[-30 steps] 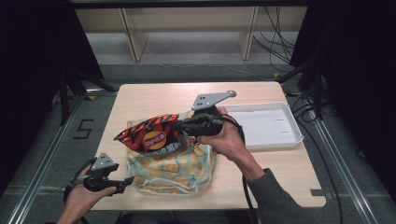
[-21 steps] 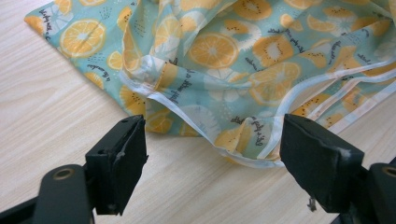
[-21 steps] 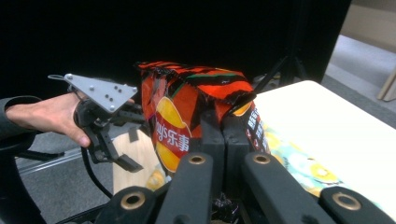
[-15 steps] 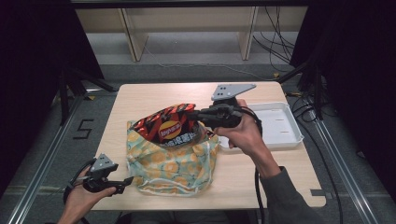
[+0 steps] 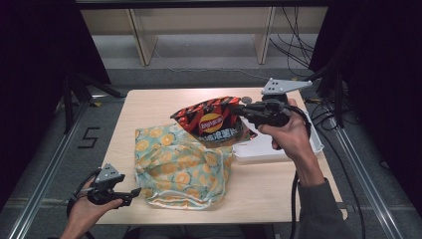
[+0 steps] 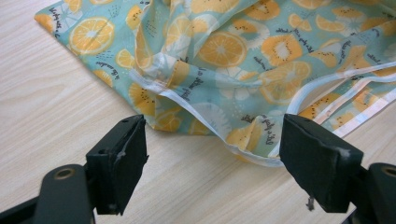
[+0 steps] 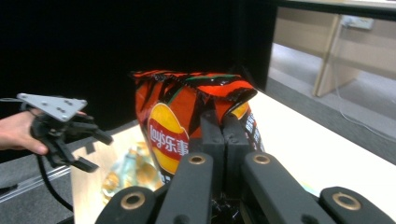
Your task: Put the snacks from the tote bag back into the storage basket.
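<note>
A red and black chip bag (image 5: 213,121) hangs in the air above the table, and my right gripper (image 5: 242,110) is shut on its edge. In the right gripper view the two jaws press together on the bag (image 7: 187,116). Under it lies a limp teal cloth bag printed with orange slices (image 5: 182,167), its white-trimmed mouth (image 6: 243,151) facing my left gripper (image 5: 133,191). That gripper rests at the table's front left corner, open, with the cloth bag's rim just beyond its pads (image 6: 120,156).
A white tray (image 5: 271,149) sits on the right side of the wooden table (image 5: 149,107), partly under my right hand. Black cables trail off the right edge. Dark floor and metal rails surround the table.
My right gripper has lifted the chip bag out of the cloth bag and carried it right and away, toward the tray. The left gripper stayed put.
</note>
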### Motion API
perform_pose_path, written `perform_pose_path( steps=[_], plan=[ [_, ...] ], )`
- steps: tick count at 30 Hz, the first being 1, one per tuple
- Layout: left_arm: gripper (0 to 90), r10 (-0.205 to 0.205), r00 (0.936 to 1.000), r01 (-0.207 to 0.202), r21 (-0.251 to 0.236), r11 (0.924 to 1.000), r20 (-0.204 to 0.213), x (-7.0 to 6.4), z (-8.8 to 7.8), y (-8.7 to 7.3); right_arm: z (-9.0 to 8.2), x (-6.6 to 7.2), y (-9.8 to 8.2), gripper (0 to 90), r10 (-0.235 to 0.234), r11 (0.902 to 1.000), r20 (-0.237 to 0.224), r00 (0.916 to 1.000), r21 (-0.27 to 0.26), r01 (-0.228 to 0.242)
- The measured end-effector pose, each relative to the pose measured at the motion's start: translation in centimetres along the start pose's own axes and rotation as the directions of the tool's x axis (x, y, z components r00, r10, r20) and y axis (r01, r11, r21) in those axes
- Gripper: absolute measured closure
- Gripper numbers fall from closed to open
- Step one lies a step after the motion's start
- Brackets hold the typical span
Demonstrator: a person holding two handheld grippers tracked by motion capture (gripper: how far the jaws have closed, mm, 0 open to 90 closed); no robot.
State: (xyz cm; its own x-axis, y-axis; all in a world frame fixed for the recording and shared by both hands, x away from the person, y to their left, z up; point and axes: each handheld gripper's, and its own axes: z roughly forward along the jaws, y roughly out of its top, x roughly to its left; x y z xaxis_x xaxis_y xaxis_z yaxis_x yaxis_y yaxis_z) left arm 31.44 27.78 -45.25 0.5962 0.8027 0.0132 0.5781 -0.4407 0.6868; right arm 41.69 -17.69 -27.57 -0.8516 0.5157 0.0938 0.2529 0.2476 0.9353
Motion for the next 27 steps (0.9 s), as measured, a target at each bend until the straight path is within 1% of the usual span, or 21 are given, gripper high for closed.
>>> perform_pose_path(
  steps=[1,2,3,7,9,10,11,12,13,14,15,16,17,18,19,20,22,24,25,26,27],
  plan=[
    [22.9,0.001,1.0000,-0.001,0.004,1.0000,-0.001,0.0,-0.1,0.0,-0.2,-0.3,-0.2,90.0,0.015,0.9999,0.014,0.9998,0.001,-0.015],
    [23.0,0.003,1.0000,-0.003,0.005,1.0000,-0.001,0.0,-0.1,0.0,-0.5,-0.7,-0.4,90.0,0.031,0.9994,0.015,0.9994,0.012,-0.031],
    [22.9,0.002,1.0000,-0.002,0.009,1.0000,0.001,0.0,-0.1,0.0,-0.8,-1.2,-0.6,90.0,0.023,0.9997,0.027,0.9994,0.010,-0.024],
    [22.9,0.001,1.0000,-0.001,0.005,1.0000,0.001,0.2,0.0,-0.1,-1.9,-2.6,-1.2,90.0,0.060,0.9981,0.065,0.9961,0.012,-0.061],
    [22.9,0.001,1.0000,-0.001,0.005,1.0000,-0.003,0.2,0.0,-0.1,-2.4,-3.2,-1.4,90.0,0.057,0.9982,0.077,0.9954,0.012,-0.058],
    [23.0,-0.012,0.9999,0.012,0.004,0.9999,0.002,0.2,0.1,-0.1,-2.7,-3.5,-1.5,90.0,0.054,0.9985,0.087,0.9947,0.008,-0.054],
    [23.0,-0.011,0.9999,0.011,0.007,0.9999,0.006,0.2,0.1,-0.1,-2.9,-3.6,-1.7,90.0,0.083,0.9965,0.089,0.9925,0.006,-0.084],
    [23.0,-0.011,0.9999,0.011,0.008,0.9999,0.007,0.2,0.1,-0.1,-3.2,-4.0,-1.8,90.0,0.067,0.9976,0.099,0.9928,0.009,-0.068],
    [23.0,-0.011,0.9999,0.011,0.007,0.9999,0.005,0.2,0.1,-0.1,-3.4,-4.2,-1.9,90.0,0.077,0.9969,0.106,0.9913,0.007,-0.078],
    [23.0,-0.011,0.9999,0.011,0.008,0.9999,0.005,0.2,0.1,-0.1,-3.6,-4.5,-2.1,90.0,0.072,0.9973,0.105,0.9918,0.008,-0.074],
    [23.0,-0.011,0.9999,0.011,0.007,0.9999,0.006,0.2,0.1,-0.1,-3.8,-4.6,-2.2,90.0,0.096,0.9952,0.108,0.9895,0.010,-0.098],
    [23.0,-0.013,0.9999,0.013,-0.003,0.9999,0.000,0.1,0.2,-0.2,-3.9,-4.9,-2.4,90.0,0.083,0.9963,0.111,0.9903,0.010,-0.085],
    [23.0,-0.010,1.0000,0.010,0.002,1.0000,0.000,0.2,0.2,-0.2,-4.1,-5.1,-2.6,90.0,0.089,0.9957,0.121,0.9886,0.014,-0.091],
    [23.0,-0.010,1.0000,0.010,0.002,0.9999,-0.001,0.2,0.2,-0.2,-4.2,-5.2,-2.7,90.0,0.107,0.9938,0.122,0.9867,0.016,-0.110],
    [23.0,-0.003,1.0000,0.003,0.002,1.0000,-0.004,0.2,0.1,-0.2,-4.3,-5.5,-2.9,90.0,0.102,0.9944,0.127,0.9867,0.015,-0.105],
    [23.0,0.000,1.0000,0.000,0.004,1.0000,-0.002,0.2,0.1,-0.2,-4.5,-5.7,-3.2,90.0,0.112,0.9932,0.127,0.9855,0.016,-0.115],
    [23.0,-0.003,1.0000,0.003,0.015,0.9999,0.006,0.3,0.1,-0.2,-4.7,-6.2,-3.5,90.0,0.108,0.9933,0.136,0.9847,0.024,-0.113],
    [23.0,-0.001,1.0000,0.001,0.015,0.9999,-0.004,0.2,0.1,-0.2,-4.8,-6.4,-3.8,90.0,0.131,0.9904,0.145,0.9808,0.025,-0.136],
    [23.0,0.000,1.0000,0.000,0.013,0.9999,0.002,0.3,0.1,-0.2,-4.9,-6.7,-4.0,90.0,0.117,0.9922,0.147,0.9822,0.026,-0.122],
    [23.0,0.003,1.0000,-0.003,0.018,0.9998,0.003,0.3,0.2,-0.2,-4.9,-6.8,-4.1,90.0,0.128,0.9906,0.153,0.9798,0.027,-0.134],
    [23.0,-0.009,0.9999,0.009,0.017,0.9998,0.008,0.2,0.2,-0.2,-4.9,-7.0,-4.4,90.0,0.131,0.9903,0.151,0.9797,0.024,-0.137]
  ],
)
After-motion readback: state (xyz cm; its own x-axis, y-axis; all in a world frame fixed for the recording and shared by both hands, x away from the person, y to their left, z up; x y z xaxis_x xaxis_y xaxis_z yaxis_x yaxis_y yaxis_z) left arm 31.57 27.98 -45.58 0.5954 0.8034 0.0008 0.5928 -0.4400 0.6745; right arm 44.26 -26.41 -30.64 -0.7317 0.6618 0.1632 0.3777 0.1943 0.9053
